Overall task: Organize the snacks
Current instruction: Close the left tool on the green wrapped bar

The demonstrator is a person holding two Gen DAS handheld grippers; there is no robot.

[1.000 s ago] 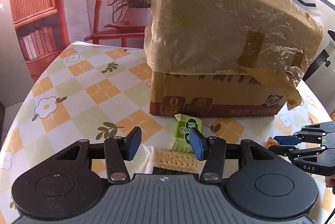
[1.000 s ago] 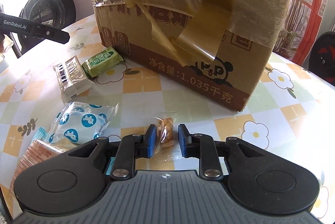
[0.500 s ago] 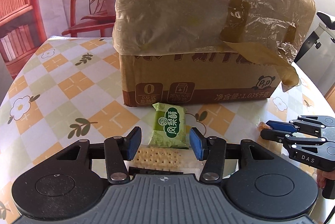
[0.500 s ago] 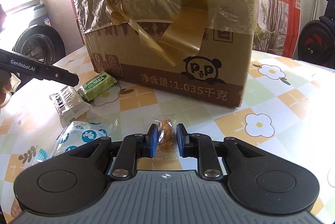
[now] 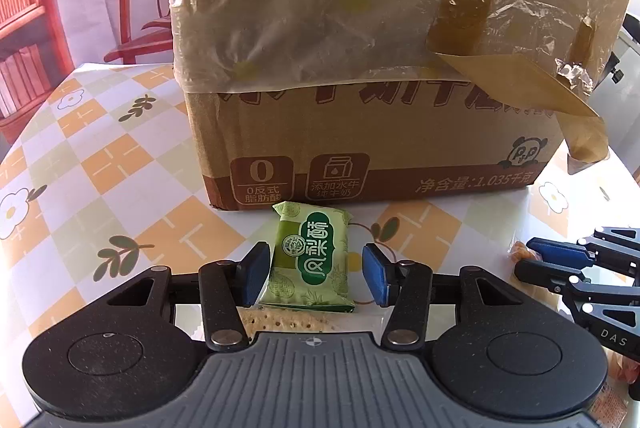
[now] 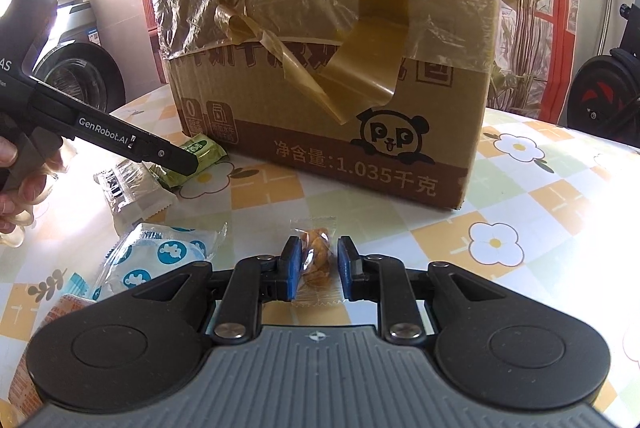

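A green snack packet (image 5: 310,258) lies on the table just in front of the cardboard box (image 5: 380,156). My left gripper (image 5: 316,274) is open, its blue pads on either side of the packet without touching. A cracker packet (image 5: 288,320) lies under the gripper. My right gripper (image 6: 318,266) is open a little around a small clear packet of golden snack (image 6: 316,260) on the table. The green packet (image 6: 200,158) and the left gripper's fingertips (image 6: 176,160) also show in the right wrist view.
The box (image 6: 328,68) is draped in yellowish plastic with loose brown tape. A clear cracker packet (image 6: 128,188), a white-and-blue packet (image 6: 160,256) and an orange packet (image 6: 40,328) lie at the left. The checked floral tablecloth (image 5: 100,168) covers a round table.
My left gripper has moved forward off the cracker packet to straddle the green packet. My right gripper has stayed around the small golden snack and tilted lower toward the table.
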